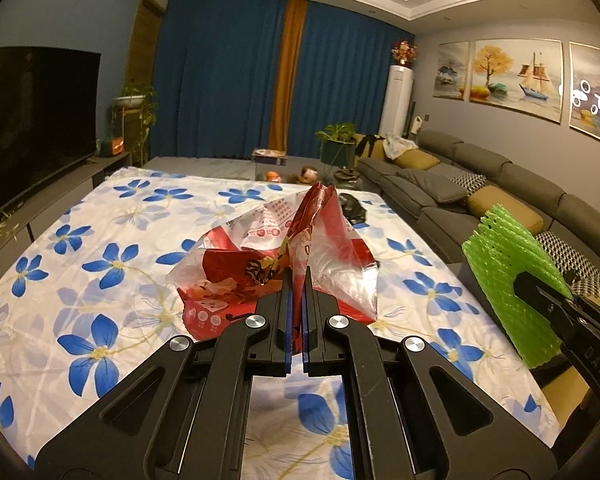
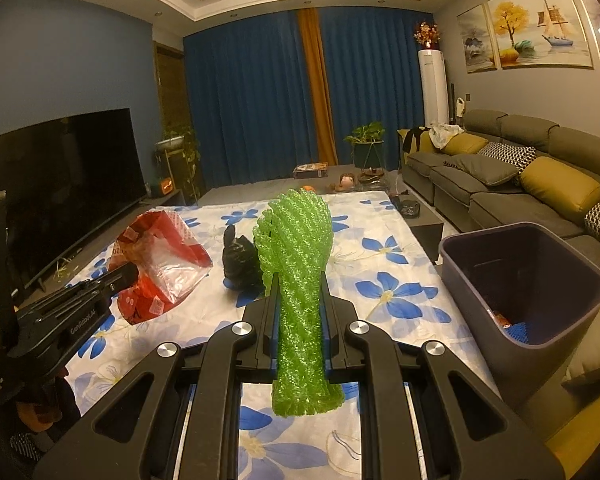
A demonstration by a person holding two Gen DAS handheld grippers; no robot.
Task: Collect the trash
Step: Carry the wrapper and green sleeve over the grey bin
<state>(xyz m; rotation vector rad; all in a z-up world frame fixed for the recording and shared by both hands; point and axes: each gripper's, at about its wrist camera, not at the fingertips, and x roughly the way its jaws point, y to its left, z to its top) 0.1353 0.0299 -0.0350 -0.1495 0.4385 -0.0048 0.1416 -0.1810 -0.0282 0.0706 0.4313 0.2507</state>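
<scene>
My left gripper (image 1: 297, 276) is shut on a red and clear plastic snack bag (image 1: 268, 264) and holds it above the flowered tablecloth (image 1: 80, 272). The bag also shows at the left of the right wrist view (image 2: 160, 264). My right gripper (image 2: 298, 280) is shut on a green foam net sleeve (image 2: 296, 264), held upright above the table. The sleeve also shows at the right of the left wrist view (image 1: 508, 276). A crumpled black bag (image 2: 240, 260) lies on the cloth beyond both grippers. A dark bin (image 2: 528, 284) stands at the table's right edge with some trash inside.
A television (image 2: 60, 192) stands to the left on a low cabinet. A grey sofa (image 2: 520, 176) with cushions runs along the right wall. Potted plants (image 2: 366, 140) and small items sit on the floor beyond the table, before blue curtains.
</scene>
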